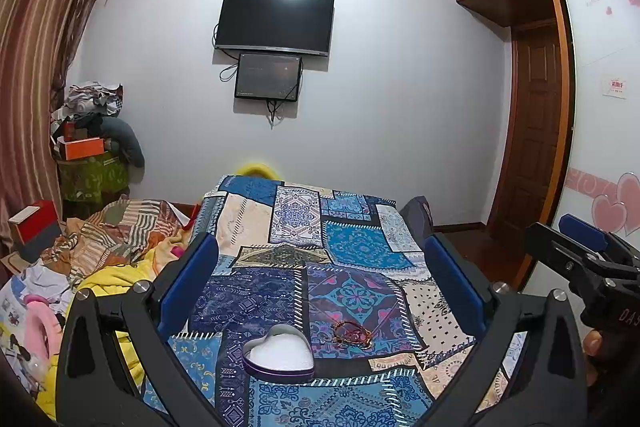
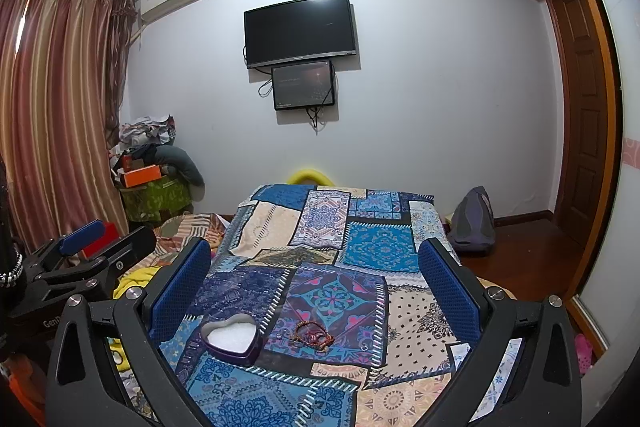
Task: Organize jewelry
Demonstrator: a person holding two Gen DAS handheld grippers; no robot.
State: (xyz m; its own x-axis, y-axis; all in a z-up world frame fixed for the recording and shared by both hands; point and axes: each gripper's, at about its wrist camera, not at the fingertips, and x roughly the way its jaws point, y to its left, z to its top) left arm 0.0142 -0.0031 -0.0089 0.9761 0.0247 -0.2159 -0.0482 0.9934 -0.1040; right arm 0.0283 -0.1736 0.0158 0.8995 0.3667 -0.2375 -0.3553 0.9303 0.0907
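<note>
A purple heart-shaped tin [image 1: 279, 354] with a white lining sits open on the patterned cloth; it also shows in the right wrist view [image 2: 232, 337]. Just right of it lies a small heap of beaded bracelets [image 1: 352, 334], also in the right wrist view [image 2: 313, 336]. My left gripper [image 1: 320, 263] is open and empty, held above and behind the tin. My right gripper [image 2: 316, 267] is open and empty, held above the cloth. Each gripper shows at the edge of the other's view: the right one [image 1: 576, 247] and the left one [image 2: 86, 239].
The patchwork cloth [image 1: 352, 247] covers a narrow table. A bed with piled bedding and clothes [image 1: 100, 259] lies to the left. A grey bag [image 2: 472, 219] sits on the wooden floor to the right. A TV [image 1: 274, 21] hangs on the far wall.
</note>
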